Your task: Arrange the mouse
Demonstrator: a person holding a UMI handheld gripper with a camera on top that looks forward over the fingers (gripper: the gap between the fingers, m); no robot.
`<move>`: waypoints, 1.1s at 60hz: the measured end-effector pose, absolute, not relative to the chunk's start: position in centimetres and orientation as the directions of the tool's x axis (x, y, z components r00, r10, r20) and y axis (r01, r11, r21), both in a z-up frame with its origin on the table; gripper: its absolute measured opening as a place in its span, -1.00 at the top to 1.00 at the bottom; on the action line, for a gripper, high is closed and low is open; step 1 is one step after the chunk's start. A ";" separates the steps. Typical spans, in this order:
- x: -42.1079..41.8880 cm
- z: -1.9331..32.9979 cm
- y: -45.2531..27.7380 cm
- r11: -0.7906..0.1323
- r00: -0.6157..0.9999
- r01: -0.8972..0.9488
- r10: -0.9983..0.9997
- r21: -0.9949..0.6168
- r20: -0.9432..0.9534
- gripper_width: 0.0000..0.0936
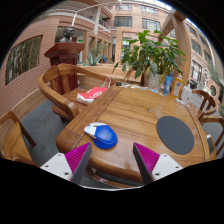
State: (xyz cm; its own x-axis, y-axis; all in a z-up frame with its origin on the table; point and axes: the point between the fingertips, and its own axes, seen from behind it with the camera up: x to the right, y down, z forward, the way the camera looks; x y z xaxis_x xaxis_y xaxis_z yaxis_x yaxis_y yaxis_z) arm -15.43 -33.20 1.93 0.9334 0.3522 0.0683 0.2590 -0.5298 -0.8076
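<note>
A blue and white mouse (102, 135) lies near the front edge of the round wooden table (140, 108), just ahead of my fingers and a little toward the left one. A dark round mouse mat (175, 134) lies on the table to the right, apart from the mouse. My gripper (112, 158) hangs in front of the table edge, open and empty, with the magenta pads (76, 156) set wide apart.
A red and white book (91, 95) lies at the table's far left edge. A potted green plant (152, 55) stands at the back of the table. Wooden chairs (55, 88) stand around it. A brick building rises behind.
</note>
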 end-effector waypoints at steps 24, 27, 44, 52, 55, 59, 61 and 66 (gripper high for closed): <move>-20.1 -0.7 -26.3 -0.506 0.913 0.331 0.386 -0.797 0.134 -0.81; -20.2 -0.8 -25.4 -0.507 0.916 0.322 0.379 -0.800 0.130 -0.78; -21.6 -1.1 -23.8 -0.510 0.920 0.262 0.388 -0.819 0.052 -0.07; -21.7 -1.2 -23.6 -0.509 0.926 0.259 0.372 -0.821 0.062 0.17; -22.0 -1.1 -23.4 -0.520 0.930 0.237 0.366 -0.821 0.037 0.21; -21.8 -0.6 -23.4 -0.530 0.932 0.215 0.362 -0.820 0.010 0.21; -21.8 0.5 -23.3 -0.514 0.932 0.207 0.363 -0.833 0.008 0.21; -21.3 5.8 -22.7 -0.425 0.932 0.176 0.361 -0.888 0.012 0.21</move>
